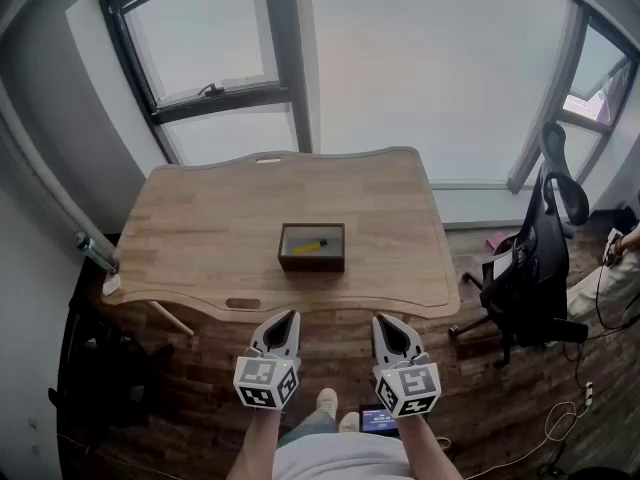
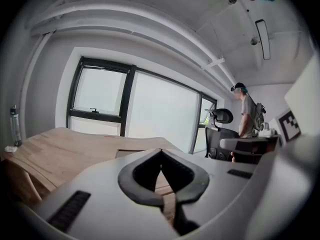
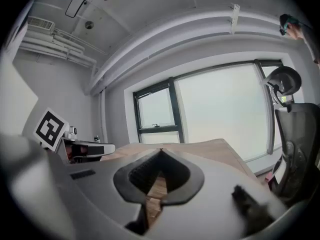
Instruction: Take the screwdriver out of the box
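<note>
Head view shows us the screwdriver (image 1: 316, 245) lying in the box (image 1: 311, 264) on the table (image 1: 200, 228), well ahead of both grippers. Our left gripper (image 1: 288, 317) and right gripper (image 1: 381, 320) have jaws closed together, empty.

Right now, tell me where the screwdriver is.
In the head view, the screwdriver lies inside the dark box near the middle of the wooden table, beyond the left gripper and the right gripper.

One wooden table (image 1: 200, 228) was there, one box (image 1: 311, 264), one yellow screwdriver (image 1: 309, 245), two grippers counted, the left gripper (image 1: 291, 316) and the right gripper (image 1: 381, 319), one office chair (image 1: 535, 268), one bottle (image 1: 93, 252).
</note>
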The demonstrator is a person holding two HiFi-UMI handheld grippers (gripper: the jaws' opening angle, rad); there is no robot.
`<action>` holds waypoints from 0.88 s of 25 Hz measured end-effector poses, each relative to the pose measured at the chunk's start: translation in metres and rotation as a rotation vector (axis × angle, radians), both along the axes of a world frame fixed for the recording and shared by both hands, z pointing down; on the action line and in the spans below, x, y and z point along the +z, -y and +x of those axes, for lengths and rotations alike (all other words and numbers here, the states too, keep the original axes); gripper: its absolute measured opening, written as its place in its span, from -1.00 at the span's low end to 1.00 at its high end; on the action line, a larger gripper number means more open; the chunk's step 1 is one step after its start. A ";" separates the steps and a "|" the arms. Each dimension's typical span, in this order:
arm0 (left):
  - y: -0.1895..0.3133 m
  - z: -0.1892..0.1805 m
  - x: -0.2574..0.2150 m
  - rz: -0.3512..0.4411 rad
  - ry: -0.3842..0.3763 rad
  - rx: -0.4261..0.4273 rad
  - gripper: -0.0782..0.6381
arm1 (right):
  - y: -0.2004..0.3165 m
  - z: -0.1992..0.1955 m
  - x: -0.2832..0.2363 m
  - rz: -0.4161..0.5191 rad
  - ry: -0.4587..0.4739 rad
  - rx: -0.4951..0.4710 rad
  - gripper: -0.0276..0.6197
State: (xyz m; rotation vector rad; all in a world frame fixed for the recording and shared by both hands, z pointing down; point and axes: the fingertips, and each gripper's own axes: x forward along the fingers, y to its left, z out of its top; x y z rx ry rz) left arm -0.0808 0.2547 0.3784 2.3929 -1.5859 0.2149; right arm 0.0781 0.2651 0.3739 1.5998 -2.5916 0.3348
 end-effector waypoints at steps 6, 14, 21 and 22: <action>-0.003 0.002 0.001 0.001 0.025 0.002 -0.74 | 0.000 0.001 0.001 -0.003 0.010 -0.007 -0.82; -0.004 0.001 0.005 -0.012 0.044 -0.008 -0.74 | -0.001 0.003 0.002 -0.003 0.025 0.008 -0.82; -0.001 0.001 0.000 0.001 0.052 -0.029 -0.74 | -0.004 0.013 0.003 -0.009 0.020 0.020 -0.82; 0.001 0.003 -0.001 0.002 0.053 -0.028 -0.74 | -0.003 0.016 0.003 -0.009 0.020 0.025 -0.82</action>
